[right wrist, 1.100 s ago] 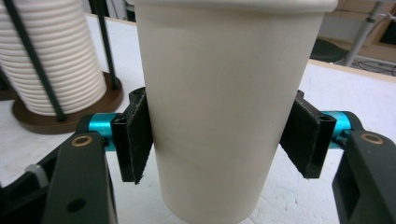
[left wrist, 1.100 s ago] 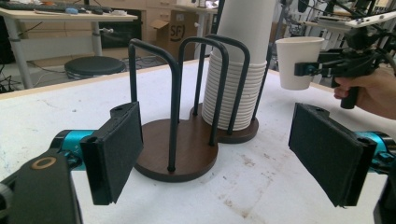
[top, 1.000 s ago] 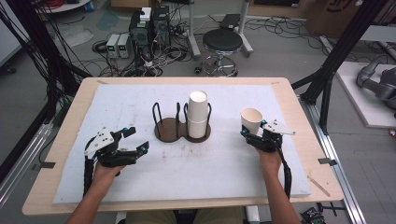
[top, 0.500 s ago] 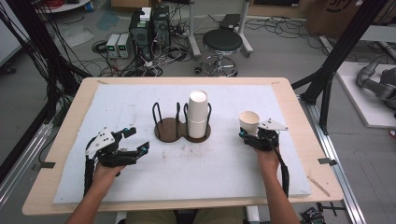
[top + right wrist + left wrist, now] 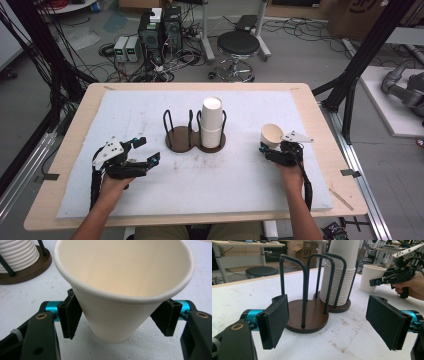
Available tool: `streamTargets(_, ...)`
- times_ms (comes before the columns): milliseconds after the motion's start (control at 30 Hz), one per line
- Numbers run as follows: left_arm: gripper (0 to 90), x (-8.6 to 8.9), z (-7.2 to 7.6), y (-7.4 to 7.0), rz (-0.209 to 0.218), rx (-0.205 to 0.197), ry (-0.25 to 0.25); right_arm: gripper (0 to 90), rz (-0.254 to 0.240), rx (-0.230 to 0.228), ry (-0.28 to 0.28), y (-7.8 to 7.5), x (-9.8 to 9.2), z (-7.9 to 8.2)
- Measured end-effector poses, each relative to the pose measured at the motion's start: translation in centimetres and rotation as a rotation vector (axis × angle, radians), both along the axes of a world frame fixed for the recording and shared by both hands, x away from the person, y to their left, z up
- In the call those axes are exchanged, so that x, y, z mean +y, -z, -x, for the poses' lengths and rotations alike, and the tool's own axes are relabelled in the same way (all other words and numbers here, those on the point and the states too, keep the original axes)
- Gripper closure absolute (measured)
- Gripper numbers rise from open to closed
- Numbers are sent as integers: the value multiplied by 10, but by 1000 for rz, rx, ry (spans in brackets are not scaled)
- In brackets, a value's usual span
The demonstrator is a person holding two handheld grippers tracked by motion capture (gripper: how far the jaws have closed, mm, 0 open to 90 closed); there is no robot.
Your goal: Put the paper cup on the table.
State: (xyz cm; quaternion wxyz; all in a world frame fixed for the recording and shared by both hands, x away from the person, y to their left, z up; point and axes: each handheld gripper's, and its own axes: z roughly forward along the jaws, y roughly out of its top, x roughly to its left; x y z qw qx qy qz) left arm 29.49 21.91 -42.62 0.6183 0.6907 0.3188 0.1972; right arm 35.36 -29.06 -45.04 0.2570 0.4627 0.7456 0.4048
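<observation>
White paper cup [image 5: 120,290] at table's right side, mouth up, long axis tipped a bit. Right gripper [image 5: 120,320] jaws sit either side, maybe just touching. Left gripper [image 5: 334,320] spread wide, empty, facing brown cup holder [image 5: 312,315].

In the left gripper view, a brown cardboard box [image 5: 300,252] standing on the floor beyond the desk, at about eleven o'clock, carries the dark letters "SF" on its side; smaller print beside them is too blurred to make out. No other text, number or brand can be read.
</observation>
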Motion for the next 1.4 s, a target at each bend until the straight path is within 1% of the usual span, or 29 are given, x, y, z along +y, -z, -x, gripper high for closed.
streamTargets(67, 186, 0, 0, 0, -4, 3, 3, 301, 3, -1, -3, 0, 0, 0)
streamTargets(100, 186, 0, 0, 1, -6, 5, 4, 290, -8, 11, 3, 0, 0, 0)
streamTargets(133, 186, 0, -1, 1, -1, 8, 4, 255, -13, 20, 3, 0, -1, 0)
streamTargets(167, 186, 0, -1, 1, -1, 11, 3, 193, -17, 33, 19, 0, 0, 0)
streamTargets(200, 186, 1, -1, 1, -3, 13, 3, 184, -11, 42, 28, 0, -1, 1)
streamTargets(267, 185, 1, -2, 2, 3, 19, 4, 184, -40, 72, 15, 0, -3, 2)
streamTargets(333, 185, 2, -2, 2, 8, 20, 5, 184, -56, 80, 13, -2, -5, 7)
streamTargets(400, 183, 3, -2, 1, 13, 18, 0, 184, -63, 67, 13, -5, -7, 13)
streamTargets(500, 181, 5, -2, 0, 19, 19, -7, 184, -99, 50, 6, -13, -9, 23)
streamTargets(533, 180, 5, -2, 0, 23, 20, -9, 183, -100, 45, 3, -16, -9, 26)
streamTargets(667, 179, 6, -2, -1, 28, 19, -9, 184, -62, 33, -32, -21, -8, 42)
streamTargets(733, 179, 5, -1, -2, 38, 20, -2, 184, -69, 24, -46, -23, -9, 50)
streamTargets(767, 179, 5, -1, -2, 41, 19, -1, 184, -62, 14, -55, -25, -9, 54)
streamTargets(800, 179, 5, -1, -3, 36, 16, 3, 184, -68, 10, -60, -27, -10, 58)
streamTargets(900, 178, 5, 0, -3, 44, 9, -2, 184, -66, -24, -83, -31, -11, 69)
streamTargets(967, 174, 4, 0, -4, 50, 4, -4, 184, -65, -54, -111, -34, -11, 74)
streamTargets(1000, 169, 4, 0, -4, 51, -2, -8, 184, -60, -68, -121, -36, -11, 77)
streamTargets(1133, 167, 3, 1, -6, 51, -6, -16, 184, -85, -111, -182, -40, -8, 81)
streamTargets(1233, 167, 2, 2, -6, 47, -8, -7, 184, -107, -110, -209, -43, -5, 82)
streamTargets(1300, 167, 2, 2, -7, 49, -9, -6, 184, -112, -109, -225, -44, -3, 82)
streamTargets(1333, 167, 2, 2, -7, 45, -11, -8, 184, -109, -117, -228, -44, -2, 82)
streamTargets(1400, 167, 2, 3, -7, 45, -10, -10, 184, -118, -109, -236, -45, 0, 84)
